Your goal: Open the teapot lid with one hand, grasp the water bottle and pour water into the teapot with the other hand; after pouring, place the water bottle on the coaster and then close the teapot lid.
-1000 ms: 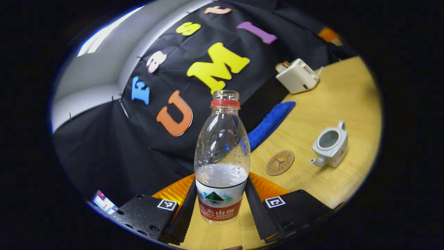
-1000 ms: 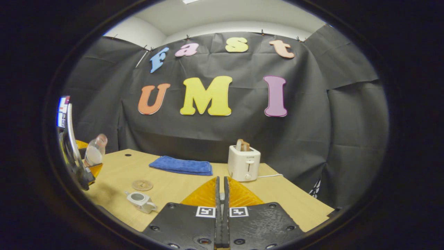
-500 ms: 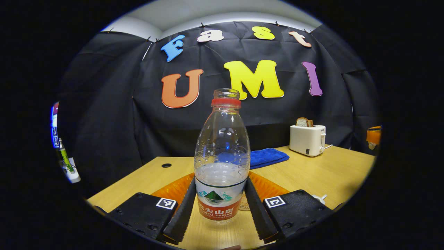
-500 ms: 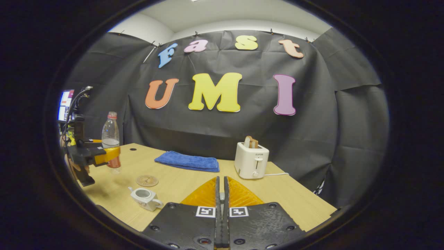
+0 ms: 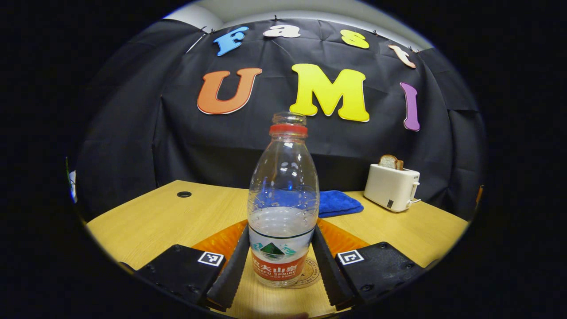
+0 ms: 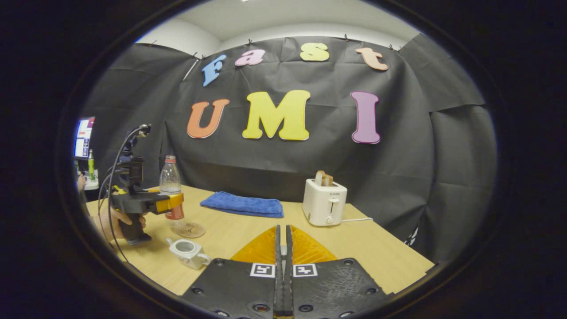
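- In the left gripper view, the left gripper (image 5: 280, 266) sits at the bottom centre, its two fingers (image 5: 231, 270) pressed against either side of the water bottle's (image 5: 283, 208) labelled lower part.
- The bottle stands upright in the middle of the frame, uncapped, with water up to about the top of its label.
- Just behind the bottle's base, a round coaster (image 5: 308, 275) lies on the table (image 5: 146, 221); whether the bottle touches it cannot be told.
- Farther back, right of centre, a blue cloth (image 5: 339, 203) lies flat, and a toaster (image 5: 392, 187) with bread in its slot stands beyond it to the right.
- In the right gripper view, the right gripper (image 6: 282, 270) at the bottom centre has its fingers closed together; whether anything is pinched between them cannot be told.
- At lower left, the teapot (image 6: 188, 251) sits on the table with its top open.
- Behind it, the coaster (image 6: 189, 229) lies under the bottle (image 6: 170, 188).
- A hand (image 6: 116, 221) at the left edge holds the other gripper.
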The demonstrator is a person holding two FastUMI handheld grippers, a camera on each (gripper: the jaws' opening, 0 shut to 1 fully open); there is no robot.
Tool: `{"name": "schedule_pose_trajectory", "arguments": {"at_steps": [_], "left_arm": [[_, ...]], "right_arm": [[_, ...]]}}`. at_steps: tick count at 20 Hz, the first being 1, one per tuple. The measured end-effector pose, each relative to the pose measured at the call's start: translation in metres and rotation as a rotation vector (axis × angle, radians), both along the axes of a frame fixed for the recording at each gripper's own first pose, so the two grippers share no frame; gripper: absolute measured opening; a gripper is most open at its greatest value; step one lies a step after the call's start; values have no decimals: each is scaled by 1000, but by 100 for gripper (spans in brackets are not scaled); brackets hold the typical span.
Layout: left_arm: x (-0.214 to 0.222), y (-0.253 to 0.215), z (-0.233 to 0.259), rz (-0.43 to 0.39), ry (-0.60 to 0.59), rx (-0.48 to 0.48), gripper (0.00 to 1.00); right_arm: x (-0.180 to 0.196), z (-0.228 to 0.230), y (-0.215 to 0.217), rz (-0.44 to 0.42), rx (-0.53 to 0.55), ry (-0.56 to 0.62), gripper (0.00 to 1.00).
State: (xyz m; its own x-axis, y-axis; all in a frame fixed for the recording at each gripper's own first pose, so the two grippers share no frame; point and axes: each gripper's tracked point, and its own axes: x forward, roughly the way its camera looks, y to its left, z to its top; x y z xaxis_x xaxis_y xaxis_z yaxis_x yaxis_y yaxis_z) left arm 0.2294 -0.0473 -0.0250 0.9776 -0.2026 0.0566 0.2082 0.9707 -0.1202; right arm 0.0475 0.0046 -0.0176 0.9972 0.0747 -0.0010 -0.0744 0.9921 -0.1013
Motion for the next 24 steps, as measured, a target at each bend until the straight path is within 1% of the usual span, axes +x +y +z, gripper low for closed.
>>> {"name": "schedule_pose_trajectory", "arguments": {"at_steps": [5, 8, 10, 12, 15, 20, 24], "left_arm": [[8, -14, -6, -7, 19, 24, 78], [11, -19, -3, -24, 4, 5, 78], [16, -18, -8, -13, 16, 13, 78], [16, -21, -14, -24, 38, 10, 78], [14, -25, -13, -37, 34, -2, 79], [13, -22, -12, -22, 33, 22, 81], [9, -20, -9, -2, 14, 77, 83]], "right_arm": [[4, -3, -3, -7, 6, 9, 0], [6, -5, -3, -6, 10, 14, 0], [7, -6, -2, -6, 6, 17, 0], [5, -7, -2, -6, 3, 18, 0], [7, -8, 0, -4, 2, 20, 0], [6, -7, 0, -5, 0, 19, 0], [6, -6, 1, -3, -1, 15, 0]]}}
